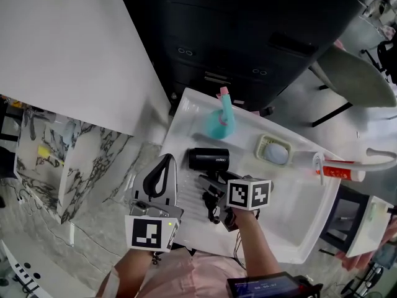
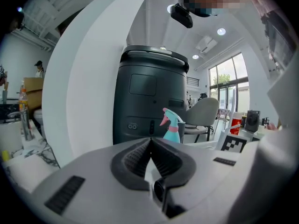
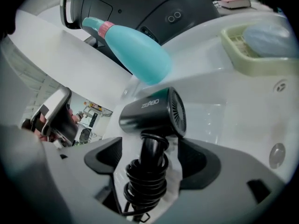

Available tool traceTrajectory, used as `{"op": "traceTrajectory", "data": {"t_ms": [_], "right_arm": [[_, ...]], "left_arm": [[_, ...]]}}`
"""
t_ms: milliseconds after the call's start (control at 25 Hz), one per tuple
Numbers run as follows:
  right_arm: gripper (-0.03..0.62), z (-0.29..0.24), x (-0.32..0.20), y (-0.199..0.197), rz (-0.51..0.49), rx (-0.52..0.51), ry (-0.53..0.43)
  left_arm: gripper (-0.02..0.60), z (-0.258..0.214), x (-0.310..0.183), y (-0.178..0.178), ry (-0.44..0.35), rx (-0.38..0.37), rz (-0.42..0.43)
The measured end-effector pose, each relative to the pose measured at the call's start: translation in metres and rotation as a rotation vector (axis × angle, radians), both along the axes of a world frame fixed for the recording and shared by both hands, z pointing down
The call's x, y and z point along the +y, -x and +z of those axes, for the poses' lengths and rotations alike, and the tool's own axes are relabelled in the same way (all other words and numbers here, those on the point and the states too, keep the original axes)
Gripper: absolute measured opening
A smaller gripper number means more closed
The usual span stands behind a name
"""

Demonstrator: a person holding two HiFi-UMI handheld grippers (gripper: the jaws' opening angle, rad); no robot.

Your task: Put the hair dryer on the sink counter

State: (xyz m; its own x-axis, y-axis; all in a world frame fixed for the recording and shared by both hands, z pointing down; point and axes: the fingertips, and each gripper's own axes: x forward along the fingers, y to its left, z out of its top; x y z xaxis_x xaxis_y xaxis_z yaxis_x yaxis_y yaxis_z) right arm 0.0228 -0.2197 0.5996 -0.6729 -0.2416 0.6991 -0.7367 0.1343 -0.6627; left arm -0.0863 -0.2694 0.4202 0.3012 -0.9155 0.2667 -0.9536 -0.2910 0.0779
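The black hair dryer [image 1: 208,159] [image 3: 152,113] lies on the white sink counter [image 1: 291,222], its cord wound round the handle. The handle points back between the jaws of my right gripper [image 1: 211,190] [image 3: 149,149]. Those jaws stand wide apart, with a gap on each side of the handle, so the gripper is open and not pressing on it. My left gripper [image 1: 166,161] [image 2: 150,140] hovers at the counter's left edge, shut with nothing between its jaws.
A teal spray bottle [image 1: 220,123] [image 3: 131,45] [image 2: 172,127] stands just beyond the dryer. A soap dish [image 1: 274,149] [image 3: 259,45] and a red-and-white tube [image 1: 338,169] lie to the right. A black cabinet [image 1: 236,36] stands behind the counter.
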Motion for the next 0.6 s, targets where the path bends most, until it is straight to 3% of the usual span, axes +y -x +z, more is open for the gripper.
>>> {"op": "traceTrajectory", "data": {"t_ms": [200, 600], "right_arm": [[0.385, -0.001, 0.002, -0.006, -0.019, 0.062, -0.048], [0.385, -0.035, -0.006, -0.028, 0.075, 0.072, -0.161]], "left_arm": [[0.009, -0.001, 0.006, 0.001, -0.004, -0.002, 0.000], [0.009, -0.020, 0.022, -0.001, -0.036, -0.003, 0.009]]}}
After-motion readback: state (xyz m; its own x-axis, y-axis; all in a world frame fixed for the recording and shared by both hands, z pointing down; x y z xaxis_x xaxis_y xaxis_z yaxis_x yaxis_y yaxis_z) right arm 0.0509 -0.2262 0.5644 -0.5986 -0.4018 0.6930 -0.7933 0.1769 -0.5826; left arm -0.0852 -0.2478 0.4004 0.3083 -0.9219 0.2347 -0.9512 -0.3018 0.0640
